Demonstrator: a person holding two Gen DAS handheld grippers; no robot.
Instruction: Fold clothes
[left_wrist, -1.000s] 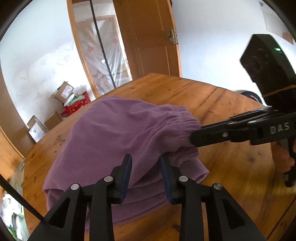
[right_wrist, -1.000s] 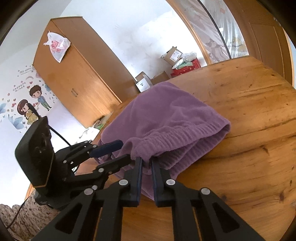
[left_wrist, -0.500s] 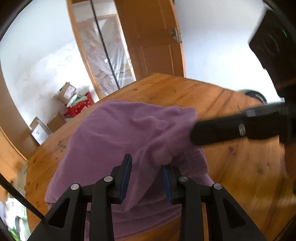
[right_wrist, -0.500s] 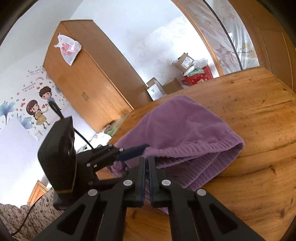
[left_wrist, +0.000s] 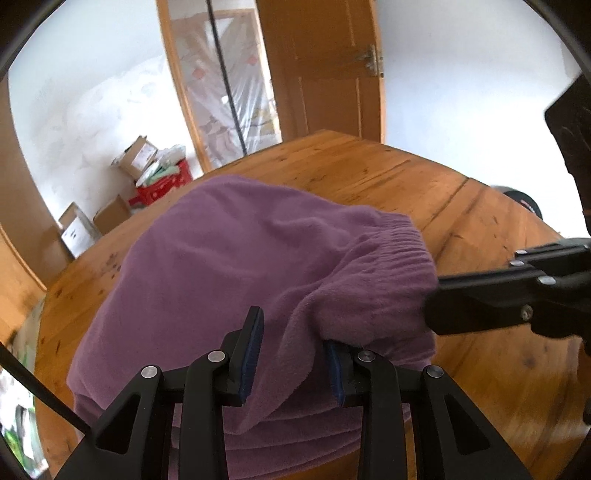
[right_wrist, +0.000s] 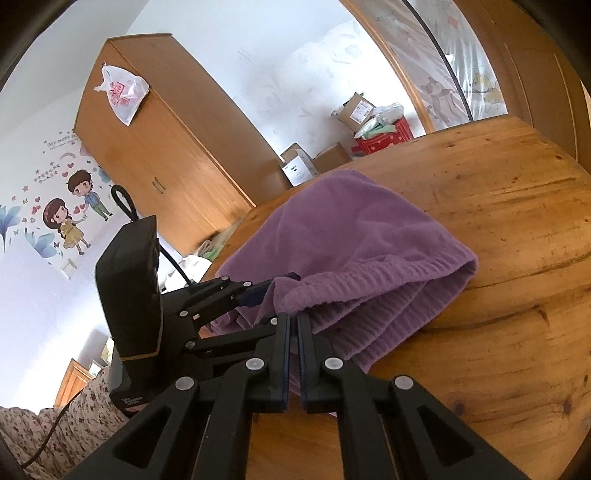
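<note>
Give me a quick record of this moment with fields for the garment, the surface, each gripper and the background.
garment: purple fleece garment, bunched, elastic waistband showing
surface: round wooden table
left gripper: jaws apart, a fold of the fabric between them
right gripper: shut on the garment's edge near the waistband
background: wooden wardrobe with plastic bag on top, cardboard boxes, red crate

I see my left gripper (left_wrist: 293, 354) with its jaws parted around a hanging fold of the purple garment (left_wrist: 236, 273), which lies heaped on the wooden bench (left_wrist: 480, 221). My right gripper (left_wrist: 436, 306) reaches in from the right, its tip at the garment's elastic waistband (left_wrist: 399, 240). Cardboard boxes (left_wrist: 110, 214) sit behind.
</note>
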